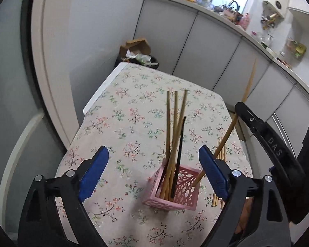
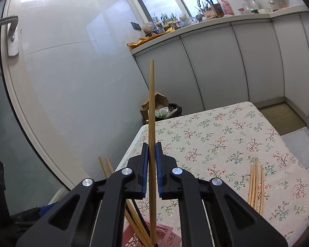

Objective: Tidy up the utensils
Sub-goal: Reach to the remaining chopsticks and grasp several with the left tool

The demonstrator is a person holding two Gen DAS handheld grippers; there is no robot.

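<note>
A pink lattice holder (image 1: 173, 189) stands on the floral tablecloth (image 1: 134, 113) and holds several wooden chopsticks (image 1: 176, 127) and one black chopstick (image 1: 180, 154). My left gripper (image 1: 153, 170) is open just in front of the holder, with nothing in it. My right gripper (image 2: 152, 164) is shut on a wooden chopstick (image 2: 152, 103); its lower tip is at the holder's rim (image 2: 162, 232). The same chopstick (image 1: 226, 135) slants in from the right in the left wrist view. Loose wooden chopsticks (image 2: 256, 183) lie on the cloth to the right.
White cabinets (image 2: 216, 65) and a cluttered counter (image 1: 226, 10) run behind the table. A bin with cardboard and rubbish (image 1: 138, 55) stands at the table's far end. A door with a metal handle (image 2: 10, 35) is on the left.
</note>
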